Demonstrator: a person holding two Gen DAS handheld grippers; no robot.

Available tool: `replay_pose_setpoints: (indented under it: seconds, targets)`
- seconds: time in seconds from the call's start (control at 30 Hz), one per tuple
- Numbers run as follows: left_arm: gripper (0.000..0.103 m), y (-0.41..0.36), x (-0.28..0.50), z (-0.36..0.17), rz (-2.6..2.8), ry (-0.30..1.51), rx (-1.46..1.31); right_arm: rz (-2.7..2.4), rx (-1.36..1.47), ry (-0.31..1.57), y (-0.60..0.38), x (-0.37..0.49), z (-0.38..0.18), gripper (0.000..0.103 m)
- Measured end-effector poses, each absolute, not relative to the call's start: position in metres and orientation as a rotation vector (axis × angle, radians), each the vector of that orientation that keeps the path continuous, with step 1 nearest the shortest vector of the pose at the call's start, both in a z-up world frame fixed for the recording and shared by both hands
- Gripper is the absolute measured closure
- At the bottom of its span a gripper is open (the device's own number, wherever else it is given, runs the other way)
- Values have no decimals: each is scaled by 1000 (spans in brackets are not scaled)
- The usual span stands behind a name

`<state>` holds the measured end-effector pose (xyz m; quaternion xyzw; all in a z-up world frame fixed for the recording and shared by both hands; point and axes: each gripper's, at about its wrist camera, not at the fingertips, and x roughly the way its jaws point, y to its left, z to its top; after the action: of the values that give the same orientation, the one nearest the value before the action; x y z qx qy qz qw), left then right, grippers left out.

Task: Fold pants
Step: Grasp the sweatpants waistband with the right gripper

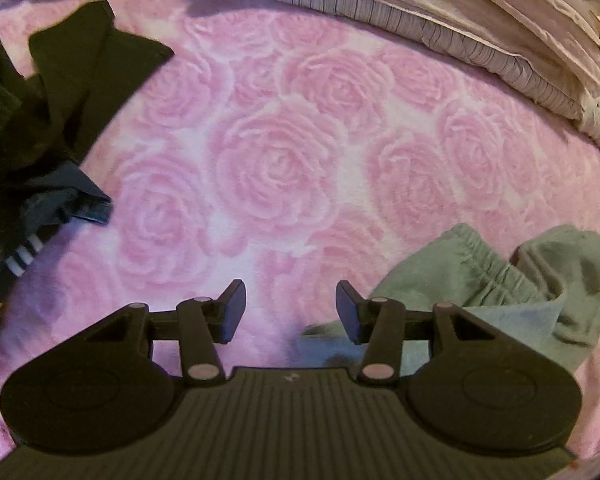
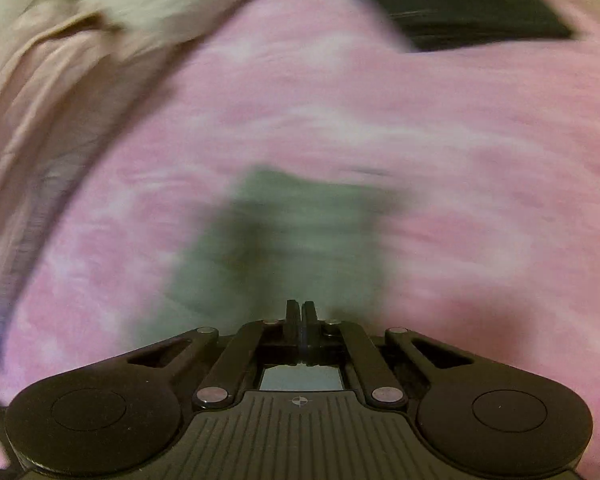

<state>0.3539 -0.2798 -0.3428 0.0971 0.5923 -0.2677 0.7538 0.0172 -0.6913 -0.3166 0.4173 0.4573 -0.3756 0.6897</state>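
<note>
Pointing steeply down at the pink rose-patterned bed cover [image 1: 284, 168], your left gripper [image 1: 291, 312] hovers with its jaws parted and nothing between them, the crumpled green pants [image 1: 480, 280] lying just beside its right finger at the lower right, while dark clothes [image 1: 40, 120] sit heaped at the left edge and pale folded bedding [image 1: 440, 20] lines the far side. Your right gripper [image 2: 301, 314] also tips down, its jaws pressed together; that view is badly smeared, with the green pants a blur directly ahead of the tips, and you cannot tell whether any cloth is pinched between them.
</note>
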Motion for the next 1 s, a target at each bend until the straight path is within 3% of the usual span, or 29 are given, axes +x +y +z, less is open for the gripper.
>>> replay_pose_setpoints:
  seconds: [0.07, 0.17, 0.23, 0.27, 0.3, 0.33, 0.37, 0.4, 0.6, 0.77, 0.83, 0.87, 0.9, 1.0]
  targets:
    - [58, -284, 357, -350, -588, 1335, 197, -978, 929, 1081, -696, -46, -309, 103]
    - [58, -289, 359, -359, -578, 1375, 183, -1013, 1147, 1091, -713, -119, -317, 103]
    - [58, -290, 358, -360, -574, 1376, 175, -962, 1197, 1020, -717, -121, -311, 103]
    - [58, -291, 357, -359, -562, 1374, 176, -908, 1193, 1010, -717, -109, -309, 98]
    - [58, -291, 358, -358, -553, 1371, 175, -841, 1191, 1006, -718, -92, -309, 76]
    - [58, -290, 358, -356, -548, 1367, 173, -772, 1188, 1001, -720, -70, -311, 61]
    - [58, -290, 359, -354, -542, 1362, 174, -725, 1173, 992, -720, -46, -311, 37]
    - [58, -290, 360, -351, -541, 1353, 178, -701, 1153, 973, -720, -23, -312, 33]
    - [57, -280, 369, -343, -512, 1304, 177, -639, 1101, 1054, -720, 128, -347, 33]
    - [57, -268, 369, -349, -495, 1317, 151, -790, 988, 1171, -709, 196, -389, 34]
    - [57, -264, 368, -352, -491, 1324, 142, -840, 986, 1246, -705, 204, -410, 60]
    - [57, -261, 367, -353, -489, 1328, 137, -852, 1018, 1246, -703, 199, -420, 85]
    - [57, -259, 367, -353, -488, 1331, 134, -861, 1024, 1251, -701, 192, -422, 95]
    - [57, -252, 363, -351, -496, 1341, 123, -778, 1031, 1159, -693, 146, -404, 99]
